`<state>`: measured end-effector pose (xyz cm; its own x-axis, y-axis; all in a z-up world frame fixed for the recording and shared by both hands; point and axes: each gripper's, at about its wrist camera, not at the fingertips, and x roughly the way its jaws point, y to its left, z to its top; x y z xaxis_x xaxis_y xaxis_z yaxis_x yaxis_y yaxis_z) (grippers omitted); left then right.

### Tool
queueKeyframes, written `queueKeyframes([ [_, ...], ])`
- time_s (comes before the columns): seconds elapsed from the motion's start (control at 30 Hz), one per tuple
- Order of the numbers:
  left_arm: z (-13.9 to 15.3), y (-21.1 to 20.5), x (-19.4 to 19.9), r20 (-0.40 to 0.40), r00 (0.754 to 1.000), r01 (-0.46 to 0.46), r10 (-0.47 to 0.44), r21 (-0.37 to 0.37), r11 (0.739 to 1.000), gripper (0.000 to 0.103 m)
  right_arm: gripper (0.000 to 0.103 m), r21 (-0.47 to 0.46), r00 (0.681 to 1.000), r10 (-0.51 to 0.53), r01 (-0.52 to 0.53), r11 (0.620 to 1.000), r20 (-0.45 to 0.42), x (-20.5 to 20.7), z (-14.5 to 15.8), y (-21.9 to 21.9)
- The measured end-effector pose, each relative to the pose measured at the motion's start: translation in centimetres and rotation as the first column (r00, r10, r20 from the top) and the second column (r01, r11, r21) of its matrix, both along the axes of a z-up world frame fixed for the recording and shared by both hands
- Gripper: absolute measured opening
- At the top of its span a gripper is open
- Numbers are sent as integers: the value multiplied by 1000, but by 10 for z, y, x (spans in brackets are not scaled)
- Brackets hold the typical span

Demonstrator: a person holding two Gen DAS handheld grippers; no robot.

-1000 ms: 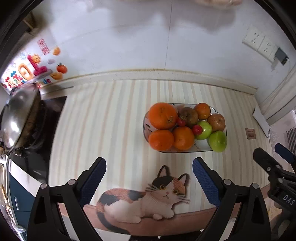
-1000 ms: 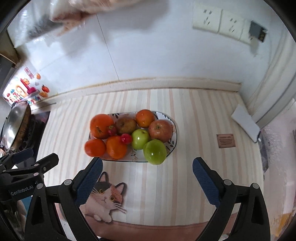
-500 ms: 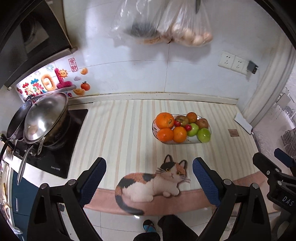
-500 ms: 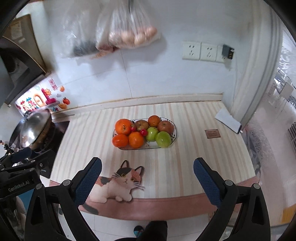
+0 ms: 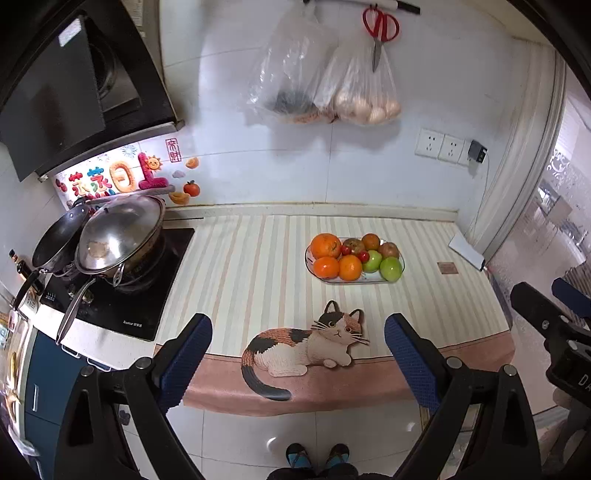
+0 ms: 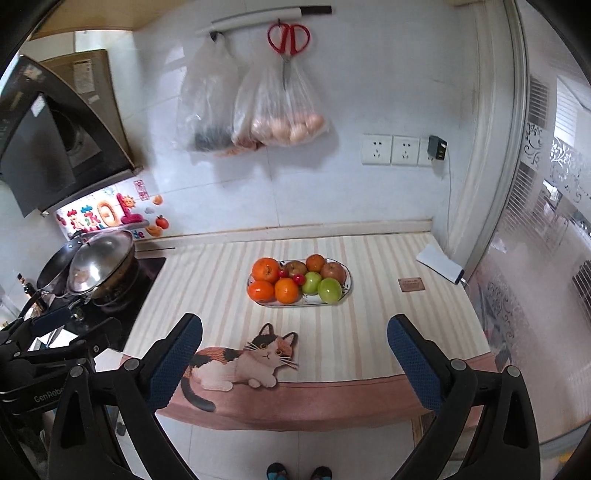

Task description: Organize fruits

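An oval patterned plate (image 5: pixel 369 279) (image 6: pixel 347 288) sits on the striped counter mat, holding several oranges (image 5: pixel 325 246) (image 6: pixel 265 269), two green apples (image 5: pixel 391 268) (image 6: pixel 330 290), reddish apples (image 6: pixel 333 271) and small red fruits (image 5: pixel 364 256). My left gripper (image 5: pixel 298 350) is open and empty, held well back from the counter's front edge. My right gripper (image 6: pixel 294 350) is also open and empty, equally far back. Each gripper shows at the edge of the other's view.
A cat picture (image 5: pixel 306 343) marks the mat's front. A wok with lid (image 5: pixel 118 232) sits on the black cooktop (image 5: pixel 118 295) at left. Bags (image 5: pixel 321 85) and red scissors (image 5: pixel 380 26) hang on the wall. A small brown card (image 5: pixel 447 267) and a white box (image 5: pixel 466 249) lie right.
Both grippers have pulled far back and up from the plate; the fruit looks much smaller and the whole counter, wall and floor now show. Both stay open.
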<state>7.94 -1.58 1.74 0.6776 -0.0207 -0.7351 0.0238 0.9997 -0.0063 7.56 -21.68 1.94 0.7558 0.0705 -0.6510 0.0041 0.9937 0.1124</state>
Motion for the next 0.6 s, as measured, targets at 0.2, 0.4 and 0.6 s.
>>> queueKeyframes([
  [0.2, 11, 4, -12, 40, 999, -18, 19, -16, 1000, 96, 103, 6, 1000, 25, -25, 1000, 4, -12, 6, 3],
  [0.4, 11, 3, -16, 46, 999, -25, 25, -15, 1000, 96, 103, 14, 999, 42, -42, 999, 6, -6, 6, 2],
  [0.6, 7, 4, -3, 35, 999, -29, 29, -17, 999, 101, 103, 18, 999, 36, -37, 999, 3, 12, 0, -2],
])
